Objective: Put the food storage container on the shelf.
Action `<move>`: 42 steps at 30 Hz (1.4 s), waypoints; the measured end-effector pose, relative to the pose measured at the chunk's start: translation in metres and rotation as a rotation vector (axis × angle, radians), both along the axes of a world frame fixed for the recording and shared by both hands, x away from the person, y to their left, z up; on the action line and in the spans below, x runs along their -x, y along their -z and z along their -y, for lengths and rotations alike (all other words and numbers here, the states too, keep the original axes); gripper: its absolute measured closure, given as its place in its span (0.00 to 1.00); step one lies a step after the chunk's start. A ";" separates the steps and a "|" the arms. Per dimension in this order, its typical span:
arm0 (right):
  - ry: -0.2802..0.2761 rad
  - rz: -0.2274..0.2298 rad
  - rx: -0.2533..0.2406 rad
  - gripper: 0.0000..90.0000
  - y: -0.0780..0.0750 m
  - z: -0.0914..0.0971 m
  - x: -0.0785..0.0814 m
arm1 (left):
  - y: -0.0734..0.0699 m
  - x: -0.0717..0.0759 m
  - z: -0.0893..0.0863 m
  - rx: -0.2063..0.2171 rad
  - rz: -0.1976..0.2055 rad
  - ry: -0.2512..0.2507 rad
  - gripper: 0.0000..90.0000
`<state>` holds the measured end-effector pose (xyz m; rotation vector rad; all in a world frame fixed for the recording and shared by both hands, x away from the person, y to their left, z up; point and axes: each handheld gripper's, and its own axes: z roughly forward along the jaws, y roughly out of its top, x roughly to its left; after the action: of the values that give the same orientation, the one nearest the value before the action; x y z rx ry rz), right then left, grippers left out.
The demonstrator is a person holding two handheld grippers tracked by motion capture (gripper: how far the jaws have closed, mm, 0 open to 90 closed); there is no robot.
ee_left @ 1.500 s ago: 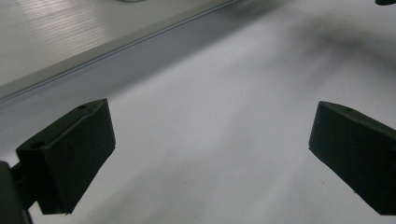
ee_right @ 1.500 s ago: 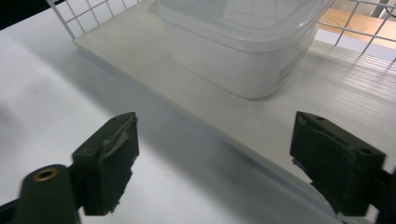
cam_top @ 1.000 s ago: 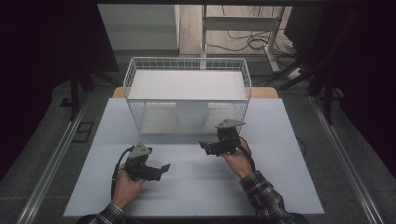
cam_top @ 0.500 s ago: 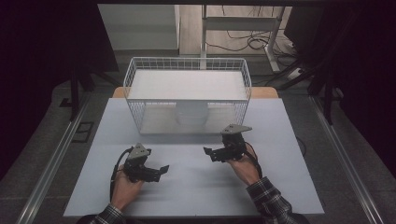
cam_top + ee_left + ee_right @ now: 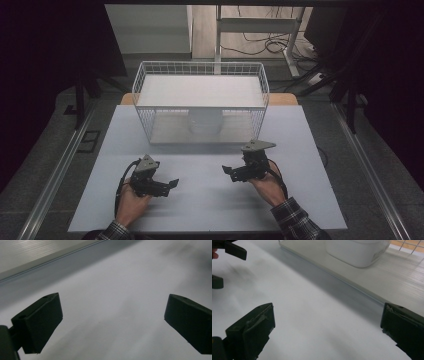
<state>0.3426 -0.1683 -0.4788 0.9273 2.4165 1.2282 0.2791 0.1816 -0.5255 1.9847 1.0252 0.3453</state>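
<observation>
My left gripper (image 5: 171, 183) rests low over the white table (image 5: 300, 150) at the front left, jaws pointing right. In its own view, the left gripper (image 5: 112, 322) is open with bare table between the jaws. My right gripper (image 5: 228, 173) sits front right and points left toward it. In its own view, the right gripper (image 5: 327, 332) is open and holds nothing. A white wire basket (image 5: 142, 95) stands at the back middle with a white panel across its top. Inside it, on the white base, sits a white container (image 5: 205, 122), also visible as the container (image 5: 357, 252).
The basket's base board edge (image 5: 352, 282) runs just beyond my right jaws. The left gripper's black fingertips (image 5: 234, 251) appear at the upper left of the right gripper view. Dark floor, metal rails (image 5: 55, 175) and cables surround the table.
My right gripper has drawn back from the basket toward the person and lowered nearer the table. The left gripper has hardly moved.
</observation>
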 end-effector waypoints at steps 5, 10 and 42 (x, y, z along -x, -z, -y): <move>0.006 0.004 0.009 0.00 0.000 0.007 0.007 | -0.001 0.002 -0.004 0.007 -0.003 -0.010 0.01; 0.021 0.017 0.017 0.00 -0.002 0.017 0.013 | -0.004 0.010 -0.012 0.013 0.000 -0.027 0.01; 0.175 0.064 0.035 0.00 -0.007 0.095 0.058 | -0.004 0.058 -0.078 0.004 -0.008 -0.175 0.02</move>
<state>0.2848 -0.2636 -0.4720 1.0476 2.2478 1.1313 0.2209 0.2601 -0.5212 1.8983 1.2076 0.4302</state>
